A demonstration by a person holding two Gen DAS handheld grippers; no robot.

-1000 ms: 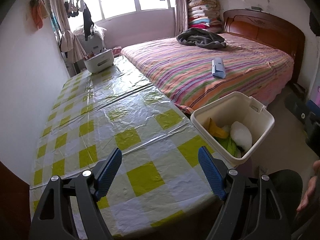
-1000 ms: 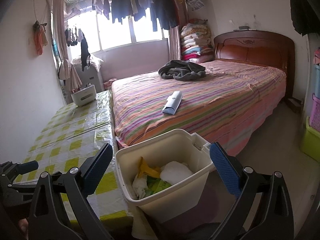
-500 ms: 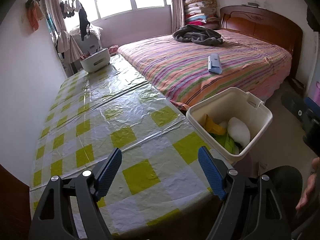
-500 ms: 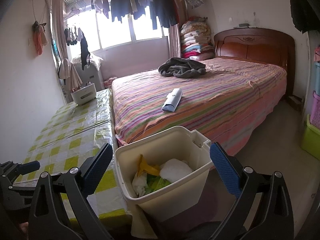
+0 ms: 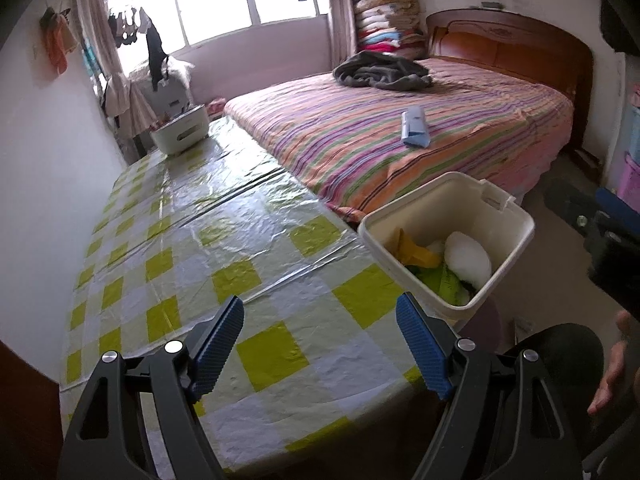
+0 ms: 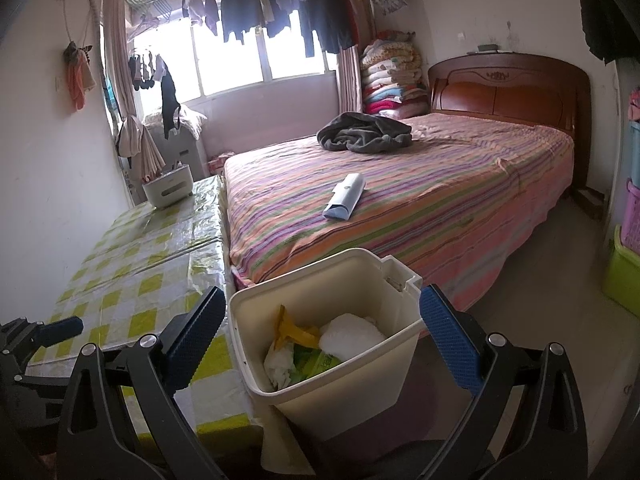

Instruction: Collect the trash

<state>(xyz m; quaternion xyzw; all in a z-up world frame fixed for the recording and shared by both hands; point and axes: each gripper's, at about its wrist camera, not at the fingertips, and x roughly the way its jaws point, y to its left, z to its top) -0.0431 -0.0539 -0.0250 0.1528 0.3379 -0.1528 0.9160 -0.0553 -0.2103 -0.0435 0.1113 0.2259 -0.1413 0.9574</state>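
Where the checked table point(image 5: 248, 240) ends, a cream bin point(image 6: 332, 396) stands just beside its edge and near the foot of the striped bed point(image 6: 440, 184). It has no lid on and holds yellow, green and white trash point(image 6: 316, 348). The left gripper point(image 5: 320, 344) hangs above the tablecloth, blue pads spread wide, gripping nothing. The right gripper point(image 6: 320, 336) sits over the bin, its jaws parted wide to either side of the rim, also empty. A hand point(image 5: 612, 364) shows only in part at the edge of the left view. What the bin stands on is hidden.
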